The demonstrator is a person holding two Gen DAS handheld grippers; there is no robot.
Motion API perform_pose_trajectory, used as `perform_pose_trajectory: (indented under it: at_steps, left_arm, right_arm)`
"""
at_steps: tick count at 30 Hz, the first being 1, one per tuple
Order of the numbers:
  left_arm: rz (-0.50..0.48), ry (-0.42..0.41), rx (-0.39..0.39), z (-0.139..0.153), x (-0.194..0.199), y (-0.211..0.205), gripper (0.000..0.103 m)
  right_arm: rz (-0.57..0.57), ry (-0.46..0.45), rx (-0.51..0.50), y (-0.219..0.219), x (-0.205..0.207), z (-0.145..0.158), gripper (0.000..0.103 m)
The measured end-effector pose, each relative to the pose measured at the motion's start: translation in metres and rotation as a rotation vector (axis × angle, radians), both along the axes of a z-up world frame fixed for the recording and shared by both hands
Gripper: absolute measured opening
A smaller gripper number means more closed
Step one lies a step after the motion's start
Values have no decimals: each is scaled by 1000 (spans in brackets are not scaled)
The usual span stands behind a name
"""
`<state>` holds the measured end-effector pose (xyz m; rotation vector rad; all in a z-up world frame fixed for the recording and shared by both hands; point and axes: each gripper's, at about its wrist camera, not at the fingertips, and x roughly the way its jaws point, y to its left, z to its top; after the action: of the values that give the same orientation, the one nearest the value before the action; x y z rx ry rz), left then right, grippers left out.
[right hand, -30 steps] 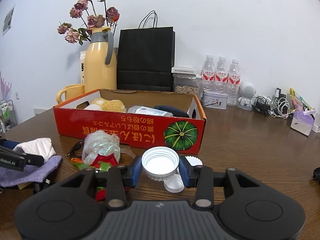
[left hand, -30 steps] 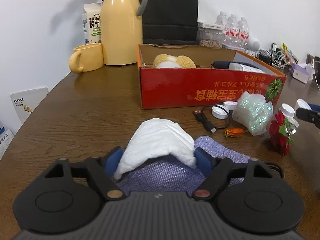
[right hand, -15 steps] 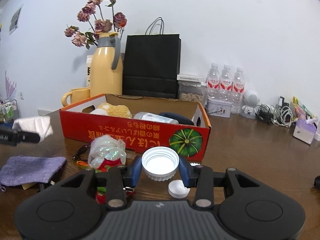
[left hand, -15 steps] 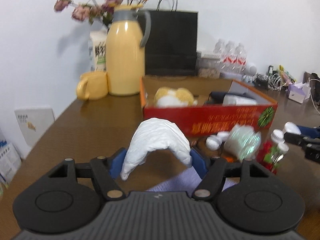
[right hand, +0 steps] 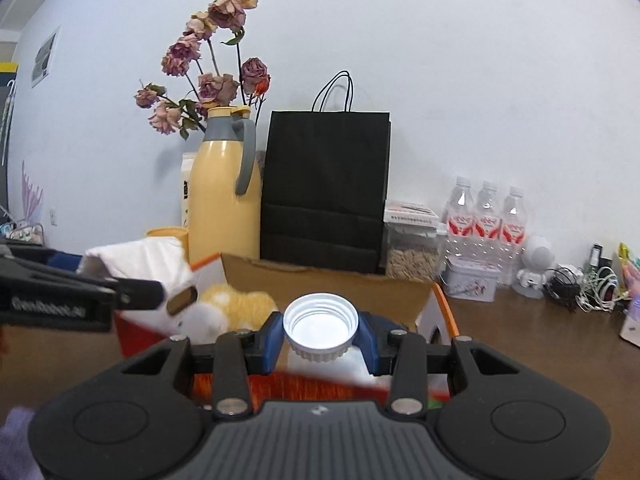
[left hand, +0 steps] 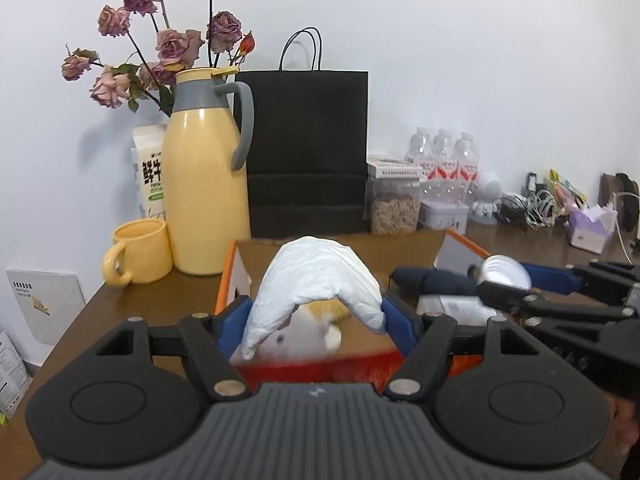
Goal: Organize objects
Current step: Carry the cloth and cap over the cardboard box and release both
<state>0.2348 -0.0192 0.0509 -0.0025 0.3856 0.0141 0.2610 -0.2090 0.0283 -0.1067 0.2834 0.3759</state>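
Hovering above the red cardboard box [left hand: 439, 242], the left gripper [left hand: 316, 320] has its jaws clamped on a white cloth [left hand: 316, 276]; the right gripper [right hand: 320, 334] pinches a white lid [right hand: 320, 325]. Crowded together, the grippers risk colliding on release.

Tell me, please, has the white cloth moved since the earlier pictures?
Yes: the left gripper has carried the white cloth off the table, up over the red box.
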Motion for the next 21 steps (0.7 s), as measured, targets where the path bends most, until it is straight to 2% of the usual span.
perform_pose_trajectory:
  at_steps: [5, 10, 17, 19, 21]
  left_arm:
    - [37, -7, -9, 0, 37, -3, 72]
    - [84, 8, -66, -6, 70, 8, 72]
    - [100, 37, -65, -26, 86, 15, 72]
    - [93, 30, -59, -26, 84, 13, 74]
    - [86, 11, -51, -26, 80, 10, 83]
  right_arm:
    - [-17, 13, 18, 19, 41, 4, 39]
    - [-52, 42, 54, 29, 77, -1, 39]
    - [-49, 93, 12, 35, 93, -21, 39]
    - [-51, 96, 7, 35, 92, -22, 39]
    - [-52, 95, -1, 35, 90, -23, 39]
